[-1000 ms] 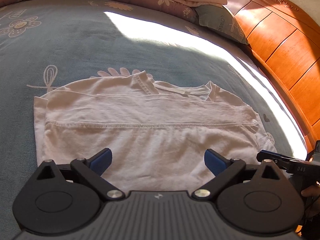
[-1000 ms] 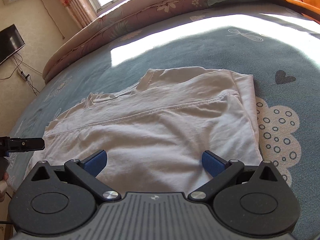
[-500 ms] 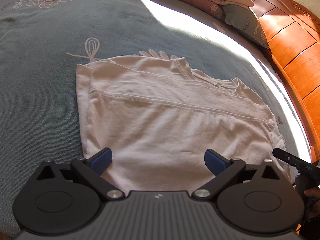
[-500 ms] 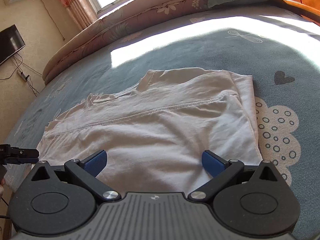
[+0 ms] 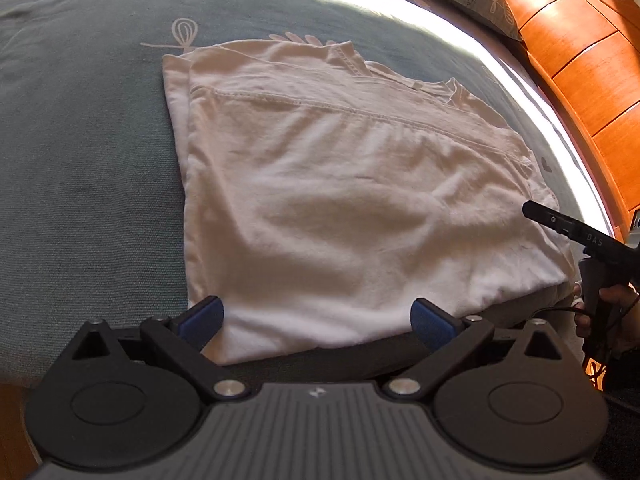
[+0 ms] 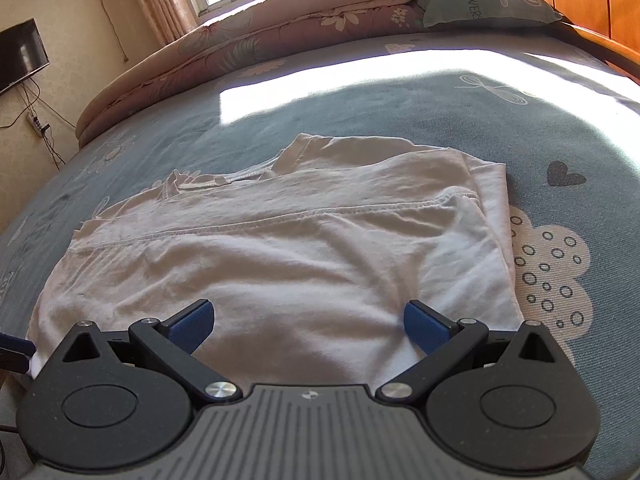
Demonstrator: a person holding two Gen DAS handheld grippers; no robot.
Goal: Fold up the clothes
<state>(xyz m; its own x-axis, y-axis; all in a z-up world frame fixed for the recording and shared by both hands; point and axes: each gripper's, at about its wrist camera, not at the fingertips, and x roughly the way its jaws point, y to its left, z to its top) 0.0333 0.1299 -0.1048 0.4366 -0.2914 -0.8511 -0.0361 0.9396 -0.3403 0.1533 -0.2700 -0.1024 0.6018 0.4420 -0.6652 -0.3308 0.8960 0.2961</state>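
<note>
White cotton fills both views: the left tongs [image 5: 316,316] and right tongs [image 6: 306,322] hang spread wide, empty, at the near edge of the shirt [image 5: 340,200], which lies part-folded on the bed [image 5: 80,160]. Judging by that, each should pinch every layer at a near corner, then carry both evenly toward the far collar

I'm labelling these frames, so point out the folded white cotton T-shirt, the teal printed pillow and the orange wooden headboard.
folded white cotton T-shirt [image 6: 280,280], right wrist view, middle of top layer.
teal printed pillow [image 6: 480,0], right wrist view, its face.
orange wooden headboard [image 5: 580,60], left wrist view, a middle panel.
</note>
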